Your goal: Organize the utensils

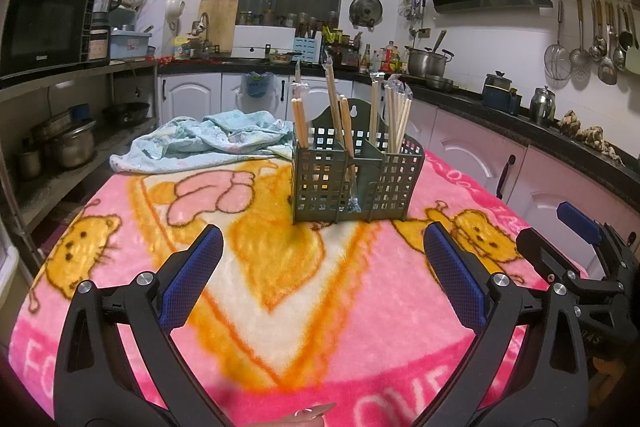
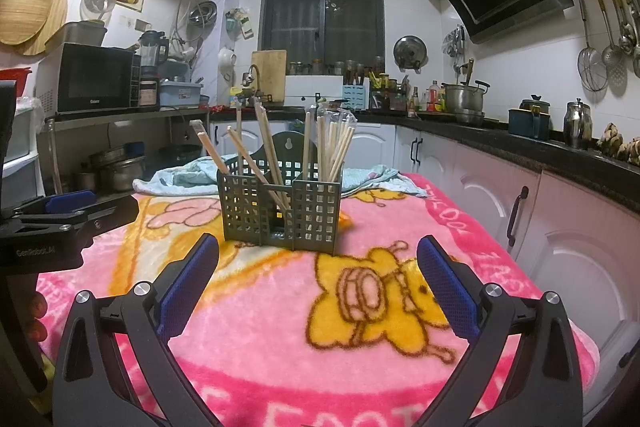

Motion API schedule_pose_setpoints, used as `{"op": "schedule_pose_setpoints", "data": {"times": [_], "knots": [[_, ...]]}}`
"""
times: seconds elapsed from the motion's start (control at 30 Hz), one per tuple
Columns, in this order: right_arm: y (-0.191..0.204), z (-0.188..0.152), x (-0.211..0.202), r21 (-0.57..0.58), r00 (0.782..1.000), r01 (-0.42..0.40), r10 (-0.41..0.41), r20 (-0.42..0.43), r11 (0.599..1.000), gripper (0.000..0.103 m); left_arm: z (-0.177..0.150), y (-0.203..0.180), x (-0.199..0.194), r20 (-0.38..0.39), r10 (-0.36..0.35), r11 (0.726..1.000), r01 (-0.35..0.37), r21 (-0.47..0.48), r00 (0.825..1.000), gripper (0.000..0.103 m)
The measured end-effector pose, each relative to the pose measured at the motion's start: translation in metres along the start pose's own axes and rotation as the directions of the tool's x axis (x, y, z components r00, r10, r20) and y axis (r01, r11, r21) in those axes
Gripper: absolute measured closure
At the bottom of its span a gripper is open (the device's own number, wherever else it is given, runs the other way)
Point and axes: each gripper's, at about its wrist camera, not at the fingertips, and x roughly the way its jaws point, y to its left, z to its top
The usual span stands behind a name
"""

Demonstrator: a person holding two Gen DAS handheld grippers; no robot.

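A dark green slotted utensil holder [image 1: 352,179] stands on the pink cartoon blanket [image 1: 280,307]; it also shows in the right wrist view [image 2: 280,211]. Several wooden chopsticks [image 1: 340,115] stand upright or lean in its compartments, and they also show in the right wrist view [image 2: 332,151]. My left gripper [image 1: 322,247] is open and empty, a short way in front of the holder. My right gripper [image 2: 318,259] is open and empty, also in front of the holder. The right gripper shows at the right edge of the left wrist view [image 1: 576,239].
A crumpled light blue towel [image 1: 208,139] lies on the table behind the holder. Kitchen counters [image 1: 500,107] with pots run along the right and back. A shelf with a microwave [image 1: 40,27] stands at the left. The table's edge drops off at right.
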Motion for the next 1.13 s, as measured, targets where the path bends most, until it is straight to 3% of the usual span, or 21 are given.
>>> {"op": "schedule_pose_setpoints", "data": {"times": [0.33, 0.93, 1.07, 1.13], "knots": [[0.0, 0.001, 0.0, -0.001, 1.0, 0.003, -0.003, -0.002, 1.0, 0.006, 0.0, 0.001, 0.0, 0.001, -0.003, 1.0, 0.003, -0.003, 1.0, 0.011], [-0.019, 0.006, -0.005, 0.02, 0.998, 0.048, -0.049, 0.033, 0.999, 0.006, -0.001, -0.002, 0.012, -0.07, 0.009, 1.0, -0.01, -0.019, 0.998, 0.011], [-0.036, 0.01, 0.005, 0.052, 0.997, 0.073, -0.072, -0.017, 0.996, 0.006, 0.006, 0.019, 0.024, -0.115, 0.049, 0.996, -0.056, -0.064, 0.992, 0.011], [-0.052, 0.014, 0.02, 0.084, 0.991, 0.107, -0.099, -0.084, 0.991, 0.006, 0.011, 0.041, 0.038, -0.171, 0.092, 0.99, -0.109, -0.091, 0.981, 0.011]]}}
